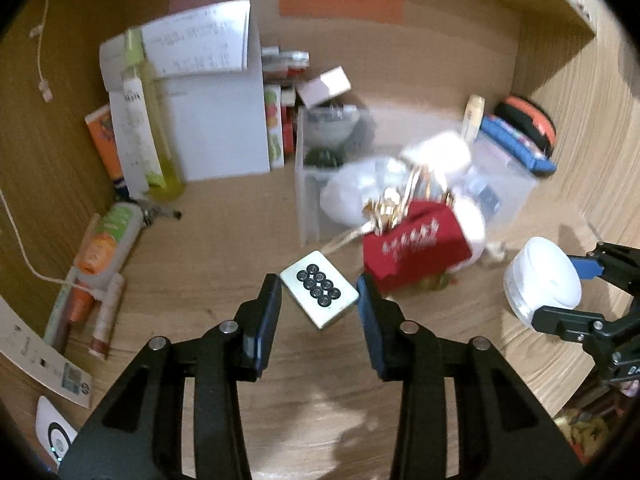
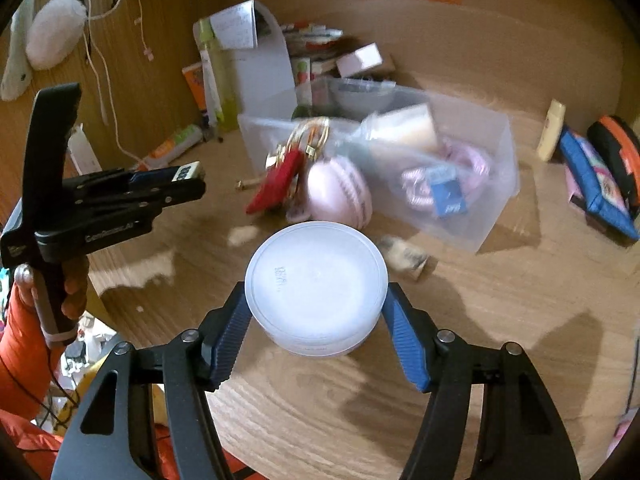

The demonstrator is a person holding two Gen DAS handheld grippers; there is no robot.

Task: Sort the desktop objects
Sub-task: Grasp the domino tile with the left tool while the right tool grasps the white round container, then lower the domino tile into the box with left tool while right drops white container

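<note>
Between left gripper (image 1: 318, 300) jaws: white tile (image 1: 319, 294) with black dots, gripped, raised off wooden surface (image 1: 224, 240). Right gripper (image 2: 316, 320) jaws closed around round white tub (image 2: 316, 286), also off surface. Beyond both: clear plastic box (image 2: 472, 200), red keyring pouch (image 1: 416, 250), pink ball (image 2: 340, 196) just beside box
</note>
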